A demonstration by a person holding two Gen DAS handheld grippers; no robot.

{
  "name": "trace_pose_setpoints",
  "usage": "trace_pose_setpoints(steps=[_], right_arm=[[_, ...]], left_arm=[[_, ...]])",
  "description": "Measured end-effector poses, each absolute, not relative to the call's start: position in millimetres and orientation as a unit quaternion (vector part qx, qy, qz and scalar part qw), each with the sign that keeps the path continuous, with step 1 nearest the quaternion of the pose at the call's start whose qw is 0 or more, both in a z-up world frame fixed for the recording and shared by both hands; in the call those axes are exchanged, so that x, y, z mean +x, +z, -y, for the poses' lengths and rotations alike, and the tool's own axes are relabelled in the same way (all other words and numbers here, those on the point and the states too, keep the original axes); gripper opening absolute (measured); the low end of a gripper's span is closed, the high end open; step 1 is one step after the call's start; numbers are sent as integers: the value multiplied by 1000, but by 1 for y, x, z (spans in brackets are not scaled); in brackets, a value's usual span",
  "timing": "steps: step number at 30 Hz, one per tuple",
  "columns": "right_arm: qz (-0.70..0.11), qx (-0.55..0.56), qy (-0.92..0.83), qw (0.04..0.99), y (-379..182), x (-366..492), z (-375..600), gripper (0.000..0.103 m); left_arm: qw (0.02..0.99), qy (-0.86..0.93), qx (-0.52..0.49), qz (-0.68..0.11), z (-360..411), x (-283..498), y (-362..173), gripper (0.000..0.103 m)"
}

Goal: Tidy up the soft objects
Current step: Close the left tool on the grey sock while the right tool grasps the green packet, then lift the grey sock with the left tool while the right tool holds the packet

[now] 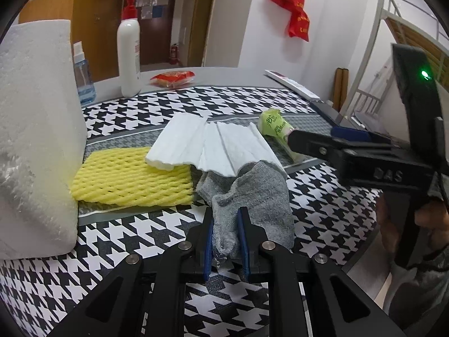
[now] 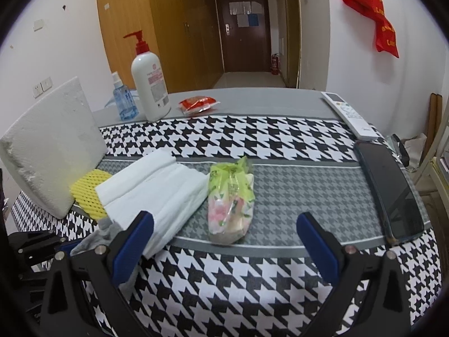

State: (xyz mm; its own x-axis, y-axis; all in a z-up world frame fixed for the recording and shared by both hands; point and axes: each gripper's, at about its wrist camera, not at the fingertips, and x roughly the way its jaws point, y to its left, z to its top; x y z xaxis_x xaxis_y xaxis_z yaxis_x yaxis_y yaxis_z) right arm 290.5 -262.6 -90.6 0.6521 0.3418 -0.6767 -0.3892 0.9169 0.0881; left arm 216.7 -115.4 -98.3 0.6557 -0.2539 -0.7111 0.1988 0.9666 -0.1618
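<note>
The left gripper (image 1: pixel 226 234) has its blue-padded jaws pinched on the near end of a crumpled grey knit sock (image 1: pixel 252 196), which lies on the black-and-white houndstooth cloth covering the worktop (image 1: pixel 146 109). A folded white ribbed towel (image 1: pixel 207 143) overlaps the far end of the sock and also lies across the right corner of a flat yellow foam mesh pad (image 1: pixel 132 179). That pad touches a big white foam block (image 1: pixel 33 129) which stands at the left of the worktop. Just beyond the towel, to its right, lies a small soft packet in green-and-pink printed plastic wrap (image 2: pixel 230 193), resting on the grey band of the cloth. The right gripper (image 2: pixel 224 241) hovers over the near side of this packet with its blue fingers spread wide, nothing between them; its left finger (image 2: pixel 132 241) is over the near edge of the towel. At the back edge stand a white pump bottle with a red dispenser (image 2: pixel 150 84) and, beside it, a small clear blue spray bottle (image 2: pixel 123 101), with a red snack packet (image 2: pixel 197 104) lying near them. Along the right side lie a white remote control (image 2: pixel 350 115) and a black phone (image 2: pixel 390 191).
</note>
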Motion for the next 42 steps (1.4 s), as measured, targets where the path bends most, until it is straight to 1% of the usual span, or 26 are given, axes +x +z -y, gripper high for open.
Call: trace_pose_setpoints(steps=[1, 3, 5, 7, 9, 11, 12, 15, 16, 18, 20, 22, 23, 27, 31, 34, 35, 36, 38, 42], right_arm=[[-366, -32, 203, 908, -91, 292, 262, 100], [-368, -36, 206, 906, -93, 294, 259, 90], [-376, -38, 203, 903, -96, 299, 257, 85], [-382, -40, 201, 901, -100, 302, 255, 84], [-386, -40, 201, 900, -101, 305, 254, 78], [-388, -44, 197, 899, -101, 307, 253, 75], [-390, -44, 196, 899, -102, 308, 252, 69], [-401, -44, 199, 893, -106, 311, 251, 65], [-404, -44, 197, 892, -107, 312, 251, 61], [-408, -40, 195, 891, -108, 315, 252, 51], [-412, -36, 192, 890, -109, 316, 254, 45], [-414, -35, 189, 890, -110, 316, 255, 42], [-414, -36, 188, 890, -110, 315, 255, 38], [-409, -35, 183, 893, -107, 309, 259, 28], [-396, -25, 184, 899, -97, 297, 268, 26], [-386, -19, 184, 904, -89, 287, 276, 27], [-385, -19, 184, 904, -88, 285, 277, 27], [-383, -17, 186, 905, -86, 282, 278, 27], [-381, -14, 187, 905, -85, 277, 281, 27], [-375, -5, 190, 907, -83, 268, 286, 27]], left_arm=[[909, -127, -35, -396, 116, 216, -99, 17], [908, -134, -33, -396, 116, 215, -99, 17], [907, -136, -35, -397, 114, 215, -99, 17], [908, -136, -35, -396, 113, 215, -99, 17], [907, -136, -36, -397, 111, 215, -99, 17], [906, -138, -36, -398, 111, 215, -100, 17], [906, -139, -35, -397, 110, 215, -99, 17], [906, -143, -34, -397, 111, 213, -99, 17], [906, -143, -33, -397, 111, 213, -99, 17], [906, -145, -33, -396, 112, 210, -98, 17], [907, -147, -34, -395, 111, 209, -97, 17], [907, -144, -35, -393, 110, 207, -96, 17], [908, -144, -35, -393, 110, 207, -96, 17], [909, -141, -36, -392, 109, 204, -95, 17], [910, -141, -36, -388, 108, 200, -92, 18], [908, -142, -37, -391, 109, 197, -92, 23], [908, -143, -37, -392, 110, 196, -92, 31], [908, -144, -37, -392, 110, 195, -92, 41], [908, -147, -40, -391, 110, 191, -91, 50], [908, -144, -34, -392, 114, 190, -92, 54]])
